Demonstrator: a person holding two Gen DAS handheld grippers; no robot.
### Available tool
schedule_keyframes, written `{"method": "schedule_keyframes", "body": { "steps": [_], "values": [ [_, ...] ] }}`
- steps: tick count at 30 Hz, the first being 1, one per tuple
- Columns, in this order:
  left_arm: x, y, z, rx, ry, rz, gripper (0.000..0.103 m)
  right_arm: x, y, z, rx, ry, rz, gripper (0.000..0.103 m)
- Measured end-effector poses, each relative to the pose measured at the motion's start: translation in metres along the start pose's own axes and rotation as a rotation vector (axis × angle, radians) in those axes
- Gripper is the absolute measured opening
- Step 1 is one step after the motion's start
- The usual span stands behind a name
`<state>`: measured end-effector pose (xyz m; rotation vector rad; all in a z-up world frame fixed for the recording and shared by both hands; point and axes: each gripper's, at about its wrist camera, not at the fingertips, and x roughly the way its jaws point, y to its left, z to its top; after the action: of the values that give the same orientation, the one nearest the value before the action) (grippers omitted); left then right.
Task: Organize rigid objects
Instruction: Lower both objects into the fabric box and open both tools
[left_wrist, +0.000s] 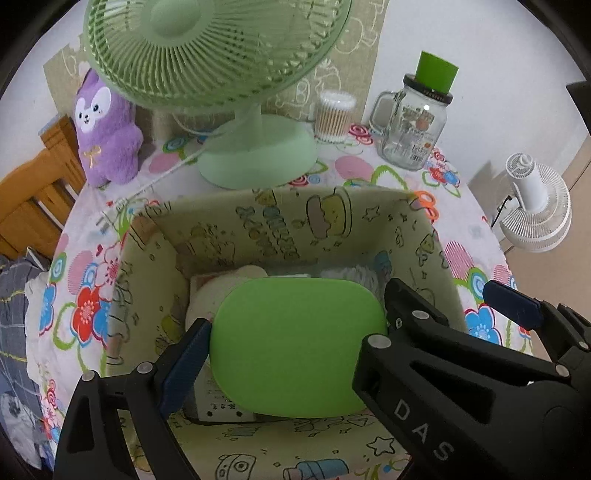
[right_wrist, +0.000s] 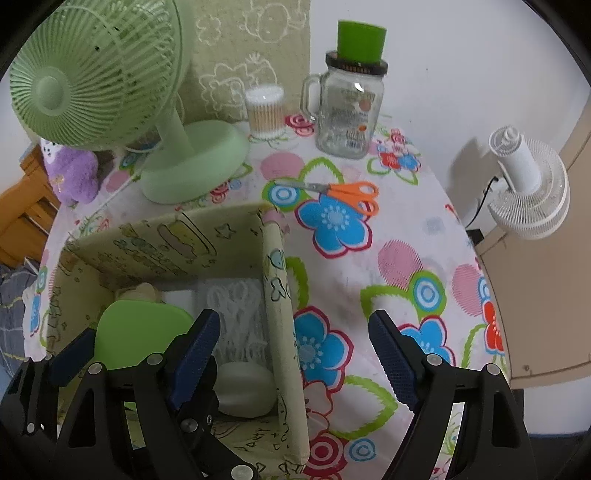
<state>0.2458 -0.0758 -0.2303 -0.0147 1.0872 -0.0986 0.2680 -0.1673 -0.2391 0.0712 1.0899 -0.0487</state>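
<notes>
Green lid (left_wrist: 295, 343) clamped in left tongs (left_wrist: 295, 332); right tongs (right_wrist: 295, 354) wide, empty.

A plain white wall (right_wrist: 461, 74) fills the upper right; wooden furniture (left_wrist: 33, 199) at left; a flowered surface (right_wrist: 369, 258) below.

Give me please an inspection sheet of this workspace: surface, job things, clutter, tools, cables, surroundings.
Surface: round table with flowered cloth.
Job's things: green flat case between the left tool's fingers, over the open fabric box; white oval thing inside the box; orange scissors on the cloth.
Clutter: green fan, purple plush, cotton swab tub, glass mug jar.
Grippers: left tool shut on the case; right tool open, empty.
Cables: fan cord across the cloth.
Surroundings: white fan, wooden chair.
</notes>
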Motion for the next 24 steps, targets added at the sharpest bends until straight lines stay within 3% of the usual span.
{"method": "schedule_keyframes", "body": {
  "steps": [15,24],
  "values": [
    [0.013,0.0,-0.002,0.007,0.02,-0.017,0.096,0.012,-0.001,-0.006,0.01,0.019,-0.022,0.085],
    [-0.003,0.011,-0.003,0.009,0.01,0.01,0.099,-0.002,0.011,-0.007,-0.011,0.005,0.0,0.085]
  ]
}}
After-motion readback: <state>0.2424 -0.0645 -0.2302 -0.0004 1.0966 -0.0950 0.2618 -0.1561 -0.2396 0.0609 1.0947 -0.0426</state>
